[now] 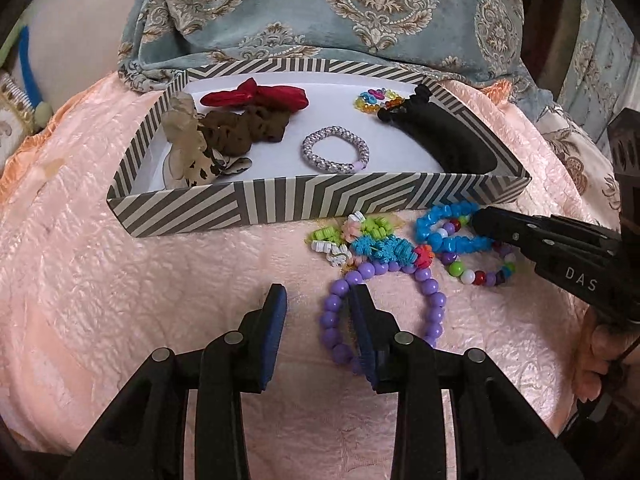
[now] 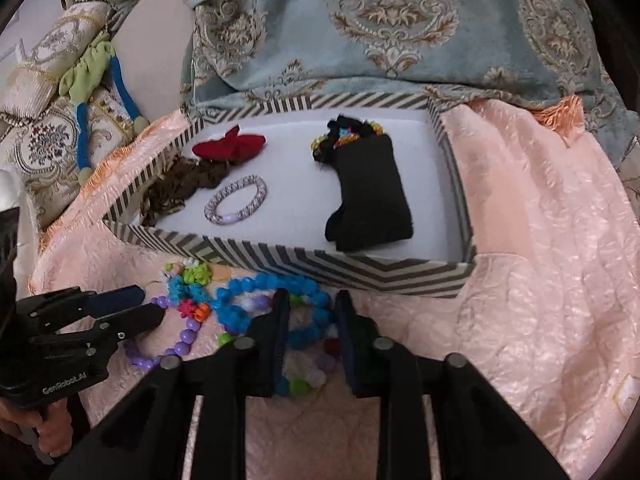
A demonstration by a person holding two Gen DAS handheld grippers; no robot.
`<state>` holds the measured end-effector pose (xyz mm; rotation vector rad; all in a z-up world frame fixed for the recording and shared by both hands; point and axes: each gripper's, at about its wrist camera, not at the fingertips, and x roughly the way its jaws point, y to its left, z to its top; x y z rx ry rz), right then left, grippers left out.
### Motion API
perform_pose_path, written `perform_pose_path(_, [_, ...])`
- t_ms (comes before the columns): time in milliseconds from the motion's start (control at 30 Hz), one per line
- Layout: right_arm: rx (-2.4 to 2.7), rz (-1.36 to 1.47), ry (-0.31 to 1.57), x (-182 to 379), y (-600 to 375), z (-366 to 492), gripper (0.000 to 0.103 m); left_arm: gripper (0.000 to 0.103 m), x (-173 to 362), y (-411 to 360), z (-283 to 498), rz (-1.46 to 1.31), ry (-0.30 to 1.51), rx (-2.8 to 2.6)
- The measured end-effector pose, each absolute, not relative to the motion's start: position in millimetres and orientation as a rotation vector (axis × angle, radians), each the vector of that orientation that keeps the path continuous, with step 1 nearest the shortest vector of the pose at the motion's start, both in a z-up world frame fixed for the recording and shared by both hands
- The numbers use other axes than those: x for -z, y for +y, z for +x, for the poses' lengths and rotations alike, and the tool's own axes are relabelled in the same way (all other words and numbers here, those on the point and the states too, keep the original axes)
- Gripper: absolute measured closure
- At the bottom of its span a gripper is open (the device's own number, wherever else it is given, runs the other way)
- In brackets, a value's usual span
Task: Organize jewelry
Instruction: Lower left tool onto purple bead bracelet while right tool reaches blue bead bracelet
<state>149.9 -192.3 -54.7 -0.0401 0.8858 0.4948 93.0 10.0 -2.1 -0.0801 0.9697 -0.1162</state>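
Note:
Loose jewelry lies on the pink quilt in front of a striped box (image 1: pixel 280 200) (image 2: pixel 360 268). My left gripper (image 1: pixel 318 306) (image 2: pixel 150 302) is open over a purple bead bracelet (image 1: pixel 436 304) (image 2: pixel 186 336); its right finger stands inside the loop and the beads' left side lies between the pads, unpressed. My right gripper (image 2: pixel 312 308) (image 1: pixel 478 220) is shut on the far side of a chunky blue bracelet (image 1: pixel 452 242) (image 2: pixel 236 300). A multicolour bead bracelet (image 1: pixel 480 278) (image 2: pixel 300 386) lies under it. Beside these sit fuzzy green, blue and white hair ties (image 1: pixel 376 248) (image 2: pixel 192 280).
The box holds a red bow (image 1: pixel 256 96), a brown scrunchie (image 1: pixel 240 128), a silver braided band (image 1: pixel 336 150), a black pouch (image 1: pixel 448 140), a small coloured bead ring (image 1: pixel 372 100) and a pale flower clip (image 1: pixel 184 128). A blue patterned cushion (image 1: pixel 360 8) rises behind it.

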Motion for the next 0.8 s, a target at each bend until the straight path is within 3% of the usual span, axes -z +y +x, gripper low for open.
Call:
perform_pose_path(33, [-0.486,-0.042,0.876,53.5,-192.5,148.3,0.092,0.087,1.7,10.1,92.8,-0.081,0.97,0.12])
perform_pose_path(100, [-0.483,-0.033,0.865,50.0,-196.0,146.0,0.092,0.098,0.9,10.5,92.6,-0.085,0.969,0.128])
perform_pose_path(167, [-0.471,-0.018,0.848,44.1,-202.5,141.6,0.092,0.103,0.3,9.5,91.6,-0.083,0.973,0.144])
perform_pose_path(800, [-0.415,0.074,0.902,46.9,-231.3,135.7,0.092,0.103,-13.7,13.8,83.4,-0.117,0.924,0.155])
